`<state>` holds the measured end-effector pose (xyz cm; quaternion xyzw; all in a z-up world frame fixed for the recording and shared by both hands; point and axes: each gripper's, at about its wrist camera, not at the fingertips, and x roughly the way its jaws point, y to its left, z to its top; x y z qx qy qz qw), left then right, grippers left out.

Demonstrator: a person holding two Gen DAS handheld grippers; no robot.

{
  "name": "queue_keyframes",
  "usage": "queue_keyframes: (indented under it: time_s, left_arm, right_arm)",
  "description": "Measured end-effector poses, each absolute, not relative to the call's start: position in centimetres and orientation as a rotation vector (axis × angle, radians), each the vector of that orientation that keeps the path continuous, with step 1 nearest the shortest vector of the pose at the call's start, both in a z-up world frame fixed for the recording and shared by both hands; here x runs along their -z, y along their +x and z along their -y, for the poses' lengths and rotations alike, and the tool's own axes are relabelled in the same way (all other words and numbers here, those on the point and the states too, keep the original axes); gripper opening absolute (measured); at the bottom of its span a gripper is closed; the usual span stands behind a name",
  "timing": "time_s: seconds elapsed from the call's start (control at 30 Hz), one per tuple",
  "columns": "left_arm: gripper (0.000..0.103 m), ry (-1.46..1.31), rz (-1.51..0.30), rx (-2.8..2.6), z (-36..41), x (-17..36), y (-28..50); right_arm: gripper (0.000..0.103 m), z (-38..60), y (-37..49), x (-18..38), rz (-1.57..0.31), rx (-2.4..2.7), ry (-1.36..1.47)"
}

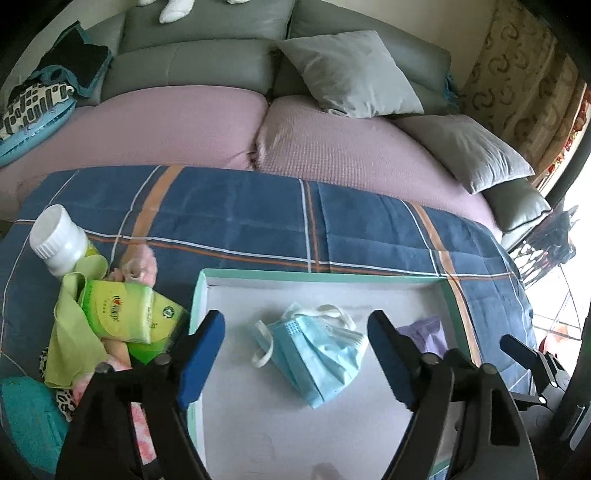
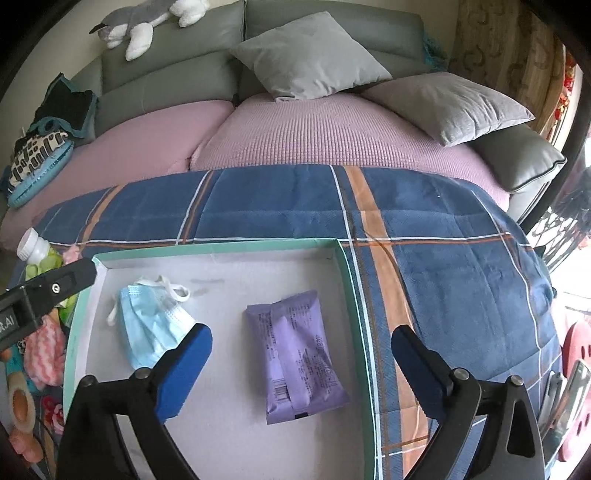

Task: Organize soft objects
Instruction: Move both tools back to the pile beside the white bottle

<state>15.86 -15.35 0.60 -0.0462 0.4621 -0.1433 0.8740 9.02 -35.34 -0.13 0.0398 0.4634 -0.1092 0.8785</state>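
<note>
Parts of the pile on the left are hard for us to make out: a white bottle (image 1: 59, 240) leans over a green tissue pack (image 1: 129, 314) and a yellow-green cloth (image 1: 74, 350), and pink and spotted soft things under them are mostly hidden by the left gripper (image 1: 295, 354). We see only a corner of the purple packet (image 1: 424, 328) past that gripper's finger, but the right wrist view shows the whole purple packet (image 2: 299, 354) lying flat in the box (image 2: 221, 247). Beside it, a little apart, lies the blue face mask (image 1: 314, 350), crumpled, with its white loops sticking out. Both are inside the shallow white box with the green rim (image 1: 317, 275). Our left gripper hangs over the mask with its blue pads wide apart and nothing between them. Our right gripper (image 2: 299, 373) hangs over the purple packet, also spread wide and holding nothing. The box sits on a blue checked blanket (image 2: 443, 258). Behind it we see a sofa with a pink cover (image 2: 314, 136), gray pillows (image 2: 306, 55), and a plush toy (image 2: 147, 18) cut off at the top edge.
</note>
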Motion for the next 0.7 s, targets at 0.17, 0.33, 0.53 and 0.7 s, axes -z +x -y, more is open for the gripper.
queue_keyframes:
  time_s: [0.17, 0.33, 0.53, 0.7]
  left_arm:
    - [0.101, -0.026, -0.918, 0.224, 14.9, -0.8, 15.7]
    - [0.101, -0.013, -0.888, 0.191, 13.8, -1.4, 15.7]
    - [0.101, 0.011, -0.894, 0.161, 12.2, -2.1, 15.4]
    - [0.101, 0.016, -0.861, 0.151, 10.0, -3.5, 14.9]
  right_arm:
    - [0.103, 36.3, 8.4, -0.5, -0.924, 0.260, 0.148]
    - [0.103, 36.7, 8.2, -0.7, -0.925, 0.288, 0.166]
    - [0.103, 35.9, 7.6, -0.5, -0.940, 0.297, 0.153]
    - [0.103, 34.9, 6.9, -1.3, -0.905, 0.296, 0.169]
